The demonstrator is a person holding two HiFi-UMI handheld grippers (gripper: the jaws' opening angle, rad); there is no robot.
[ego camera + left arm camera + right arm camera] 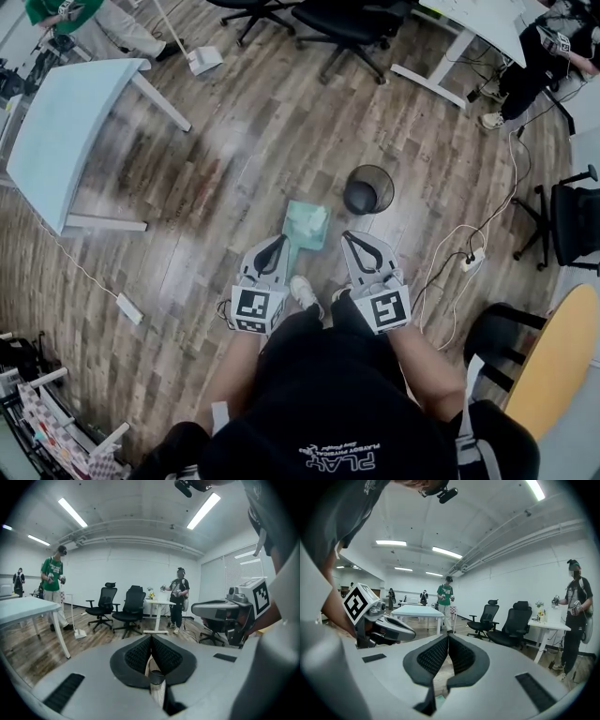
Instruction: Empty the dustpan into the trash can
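A pale green dustpan (306,225) lies on the wood floor just ahead of my feet. The black mesh trash can (368,189) stands upright to its right, a short way off. My left gripper (278,241) hovers at the dustpan's near left edge, its jaws shut with nothing between the pads (151,638). My right gripper (352,236) hangs to the right of the dustpan, below the can, also shut and empty (448,638). Through the gap behind the right gripper's pads a sliver of green dustpan (439,700) shows. Neither gripper holds the dustpan.
A light blue table (66,141) stands at the left, with office chairs (347,23) at the back. A power strip and white cable (469,261) lie at the right near a yellow round table (562,356). Other people stand around the room.
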